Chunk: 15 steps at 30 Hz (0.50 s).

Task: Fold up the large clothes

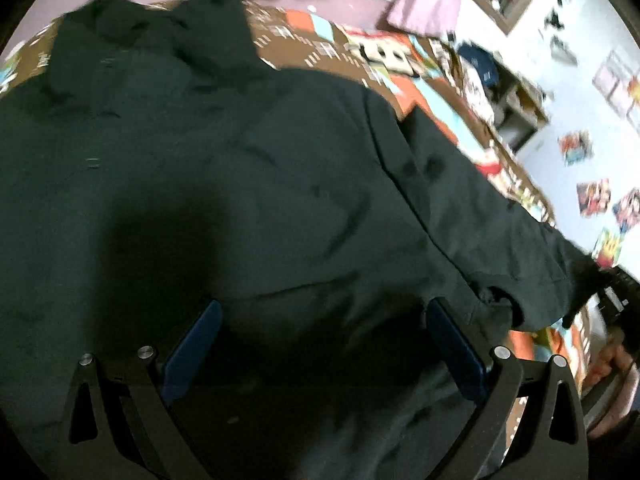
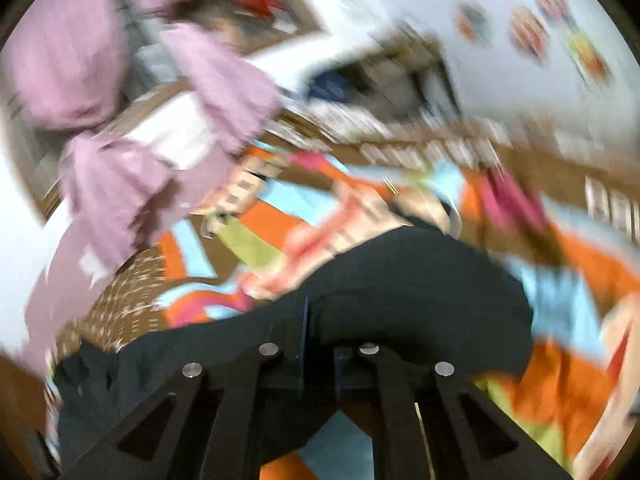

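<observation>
A large dark green jacket [image 1: 208, 168] lies spread on a colourful patterned bedspread [image 1: 384, 56], hood at the far left, one sleeve [image 1: 500, 240] running out to the right. My left gripper [image 1: 320, 312] hovers open just above the jacket's body, its blue pads [image 1: 192, 348] wide apart and empty. In the blurred right wrist view, my right gripper [image 2: 318, 320] is shut on a fold of the jacket's dark cloth [image 2: 420, 280], lifted above the bedspread [image 2: 260, 220]. The right gripper [image 1: 612, 304] also shows in the left wrist view, at the sleeve's end.
Pink curtains [image 2: 120, 120] hang at the far side of the bed. A white wall with stickers [image 1: 592, 196] and a shelf [image 1: 516, 112] stand to the right.
</observation>
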{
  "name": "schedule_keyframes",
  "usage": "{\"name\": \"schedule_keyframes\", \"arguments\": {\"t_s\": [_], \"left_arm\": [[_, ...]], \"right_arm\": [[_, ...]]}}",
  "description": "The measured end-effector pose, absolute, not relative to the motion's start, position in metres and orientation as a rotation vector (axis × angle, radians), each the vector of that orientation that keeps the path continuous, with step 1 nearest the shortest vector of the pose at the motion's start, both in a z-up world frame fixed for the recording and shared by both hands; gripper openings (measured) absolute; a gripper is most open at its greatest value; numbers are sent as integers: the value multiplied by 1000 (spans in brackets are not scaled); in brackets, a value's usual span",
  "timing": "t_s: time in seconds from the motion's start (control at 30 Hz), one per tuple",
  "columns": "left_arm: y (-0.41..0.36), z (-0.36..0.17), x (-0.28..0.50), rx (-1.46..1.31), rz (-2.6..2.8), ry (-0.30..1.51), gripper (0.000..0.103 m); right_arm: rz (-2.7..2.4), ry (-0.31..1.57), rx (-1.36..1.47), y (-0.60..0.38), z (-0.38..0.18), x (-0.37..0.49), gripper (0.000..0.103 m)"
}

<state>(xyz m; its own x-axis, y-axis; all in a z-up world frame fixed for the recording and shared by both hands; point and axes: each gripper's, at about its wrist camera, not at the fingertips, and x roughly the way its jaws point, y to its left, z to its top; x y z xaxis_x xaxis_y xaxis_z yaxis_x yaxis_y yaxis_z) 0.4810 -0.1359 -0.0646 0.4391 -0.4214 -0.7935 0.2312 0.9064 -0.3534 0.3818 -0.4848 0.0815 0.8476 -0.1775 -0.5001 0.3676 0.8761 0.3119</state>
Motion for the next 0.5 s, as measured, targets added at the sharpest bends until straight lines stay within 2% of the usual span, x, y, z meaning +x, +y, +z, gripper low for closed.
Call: {"name": "schedule_keyframes", "arguments": {"t_s": [0.1, 0.23, 0.37, 0.5], "left_arm": [[-96, -39, 467, -240, -402, 995, 100], [-31, -1, 439, -295, -390, 926, 100], [25, 28, 414, -400, -381, 865, 100], [89, 41, 389, -449, -349, 841, 100]], "right_arm": [[-194, 409, 164, -412, 125, 391, 9], [6, 356, -196, -289, 146, 397, 8], [153, 384, -496, -185, 118, 397, 8], [250, 479, -668, -118, 70, 397, 9]]}}
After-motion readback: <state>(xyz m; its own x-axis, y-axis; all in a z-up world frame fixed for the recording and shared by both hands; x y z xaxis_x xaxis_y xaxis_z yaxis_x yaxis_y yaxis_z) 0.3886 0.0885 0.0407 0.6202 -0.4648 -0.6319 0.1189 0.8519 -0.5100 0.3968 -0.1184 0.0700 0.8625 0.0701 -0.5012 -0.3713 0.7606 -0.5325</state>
